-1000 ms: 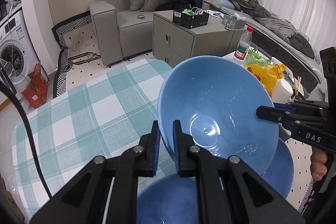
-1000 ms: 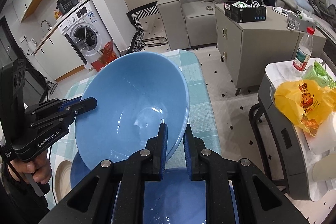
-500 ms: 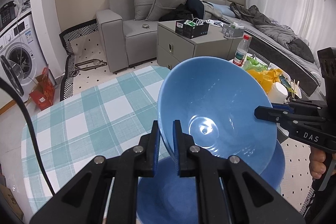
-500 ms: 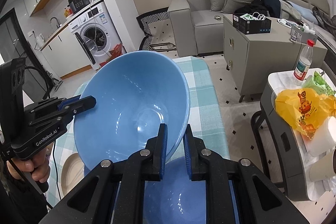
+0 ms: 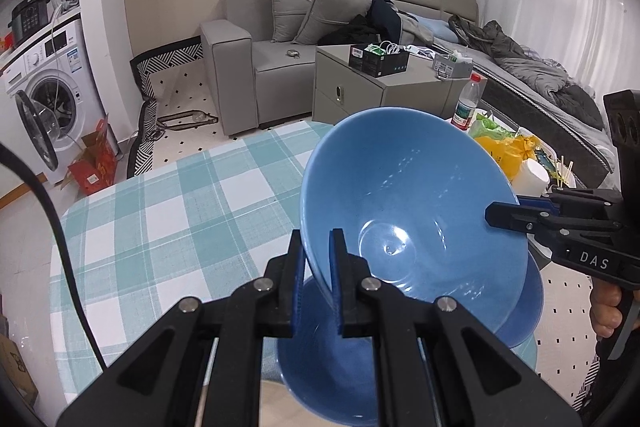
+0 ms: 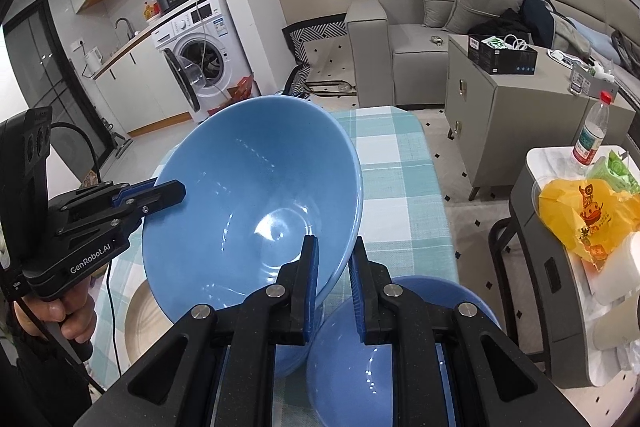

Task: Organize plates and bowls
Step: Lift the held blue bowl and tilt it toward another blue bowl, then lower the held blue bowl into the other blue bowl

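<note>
Gripping one large blue bowl [image 5: 412, 211] from two sides, both grippers are clenched on its rim. The left gripper [image 5: 318, 267] has its two blue-padded fingers pinched over the near edge of the bowl, one pad inside and one outside the wall. The right gripper [image 6: 334, 271] bites the opposite edge in the same way; in the left wrist view it [image 5: 504, 215] comes in from the right side and meets the rim there. In the right wrist view the left gripper [image 6: 168, 193] reaches the bowl [image 6: 256, 211] from the left, and a hand [image 6: 66, 311] holds its handle low at the left edge.

The bowl is tilted, its open side turned toward the cameras, and it hangs in the air above a table with a teal and white checked tablecloth [image 5: 168, 227]. Just under and in front of the left gripper, more blue dishes [image 5: 332, 359] lie on the table, partly hidden by the held bowl. Below the right gripper a blue plate [image 6: 384, 359] lies near the table edge, and to its left a beige round dish [image 6: 140, 319] shows under the bowl.

Beyond the bowl stand a grey sofa [image 5: 256, 47] and a grey cabinet [image 5: 360, 91]. Far to the left of the left gripper is a white washing machine [image 5: 44, 83]. To the right of the right gripper a side table carries a yellow bag [image 6: 580, 211] and a plastic bottle [image 6: 594, 135].
</note>
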